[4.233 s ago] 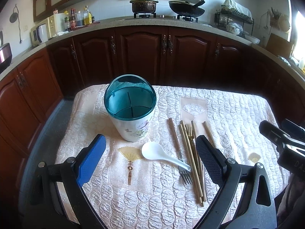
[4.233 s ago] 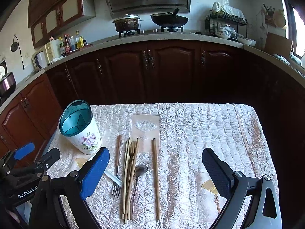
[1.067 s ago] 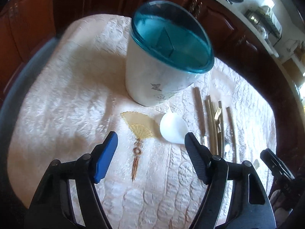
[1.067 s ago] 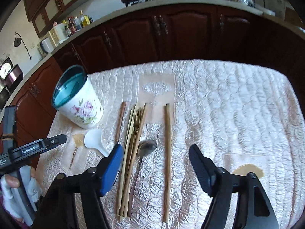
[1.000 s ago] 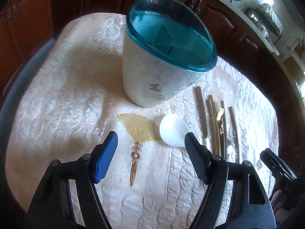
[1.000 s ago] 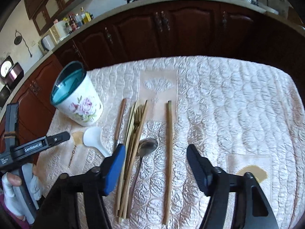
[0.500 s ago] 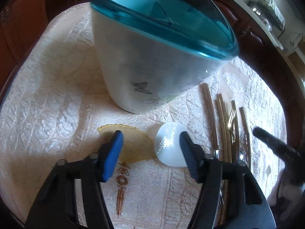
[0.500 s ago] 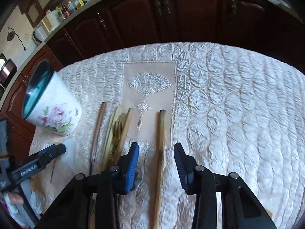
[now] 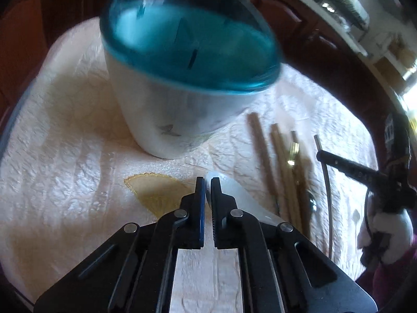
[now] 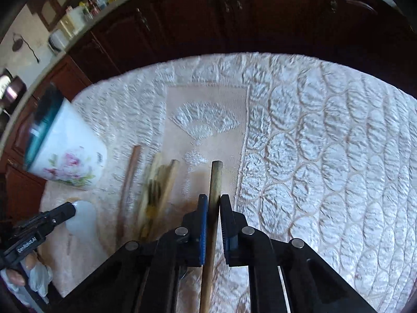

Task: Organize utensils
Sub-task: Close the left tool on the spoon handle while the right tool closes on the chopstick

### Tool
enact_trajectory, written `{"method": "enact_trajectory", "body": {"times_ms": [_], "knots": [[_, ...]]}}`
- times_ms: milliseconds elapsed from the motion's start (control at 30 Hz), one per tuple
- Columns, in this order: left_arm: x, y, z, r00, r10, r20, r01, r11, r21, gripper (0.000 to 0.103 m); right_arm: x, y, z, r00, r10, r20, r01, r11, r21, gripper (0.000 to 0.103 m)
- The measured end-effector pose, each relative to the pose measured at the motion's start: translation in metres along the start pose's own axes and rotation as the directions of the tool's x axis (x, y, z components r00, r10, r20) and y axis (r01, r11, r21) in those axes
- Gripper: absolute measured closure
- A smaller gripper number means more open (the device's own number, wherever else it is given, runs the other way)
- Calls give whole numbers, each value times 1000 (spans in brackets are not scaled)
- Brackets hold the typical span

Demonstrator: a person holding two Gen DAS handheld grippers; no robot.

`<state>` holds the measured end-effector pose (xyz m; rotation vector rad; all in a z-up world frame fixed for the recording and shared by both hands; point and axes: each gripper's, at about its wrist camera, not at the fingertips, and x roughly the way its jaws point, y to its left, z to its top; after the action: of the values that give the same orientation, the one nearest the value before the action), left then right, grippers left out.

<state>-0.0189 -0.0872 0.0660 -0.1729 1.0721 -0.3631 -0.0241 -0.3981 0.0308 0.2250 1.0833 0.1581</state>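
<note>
Both fingers pairs just closed: left gripper (image 9: pixel 207 182) pinching white spoon (image 9: pixel 234 195) rim, right gripper (image 10: pixel 213 200) pinching chopstick (image 10: pixel 215 180).

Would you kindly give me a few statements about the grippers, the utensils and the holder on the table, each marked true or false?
1. The left gripper has its jaws shut on the white spoon. True.
2. The right gripper holds the metal fork. False: its jaws are shut on a single wooden chopstick.
3. The utensil holder has a teal rim and a white body. True.
4. The white spoon already stands in the utensil holder. False: it lies on the tablecloth in front of the holder.
5. The gripped chopstick lies apart from the bundle of chopsticks, on their right in the right wrist view. True.
</note>
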Motion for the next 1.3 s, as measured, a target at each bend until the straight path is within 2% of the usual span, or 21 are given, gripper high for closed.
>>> {"method": "enact_trajectory", "body": {"times_ms": [133,233,367,500,667,700,733,767,867,967,1000,1100,1133,1167,1300], "knots": [[-25,-2,-2,1000,-22,22,21,999,38,101,-31,-4,-6,998,33,47,-33,999,8,95],[-55,7,-5,998,-39,49,37,998,50,102,-63,5,-10,994,55,92,-54,998,-11,95],[-81,-8,-5,994,-49,95,42,996,80,102,-92,24,-21,985,84,149,-79,996,-36,95],[-101,-8,-5,992,-31,121,17,994,108,102,-111,33,-27,981,80,176,-69,995,-70,96],[-73,11,-11,998,-38,44,38,999,-3,99,-115,37,-36,979,91,181,-79,994,-73,96],[-65,14,-14,998,-44,34,44,999,-19,90,-118,36,-38,979,92,180,-80,994,-72,96],[-56,18,-17,999,-48,24,48,998,-33,75,-117,36,-39,980,90,177,-78,994,-71,96],[-46,21,-18,999,-43,9,43,998,-48,71,-118,35,-39,980,91,178,-79,994,-69,96],[-15,30,-21,999,-31,-30,28,996,-87,70,-123,34,-40,979,93,180,-83,995,-63,96],[10,34,-20,996,-30,-83,21,994,-105,70,-128,34,-40,979,96,181,-87,995,-57,96],[13,34,-21,996,-42,-76,34,994,-103,70,-128,34,-40,979,96,179,-87,994,-59,96],[17,25,-19,997,-33,-76,30,999,-43,70,-126,33,-39,980,99,172,-91,994,-53,96],[18,23,-19,997,-20,-73,19,1000,-21,84,-125,32,-39,980,102,171,-96,994,-46,96],[18,21,-19,997,-12,-77,12,1000,-7,93,-124,32,-39,980,104,170,-98,994,-43,96],[10,21,-19,995,-61,-83,58,997,-49,97,-124,41,-38,979,120,167,-111,992,-61,96]]}}
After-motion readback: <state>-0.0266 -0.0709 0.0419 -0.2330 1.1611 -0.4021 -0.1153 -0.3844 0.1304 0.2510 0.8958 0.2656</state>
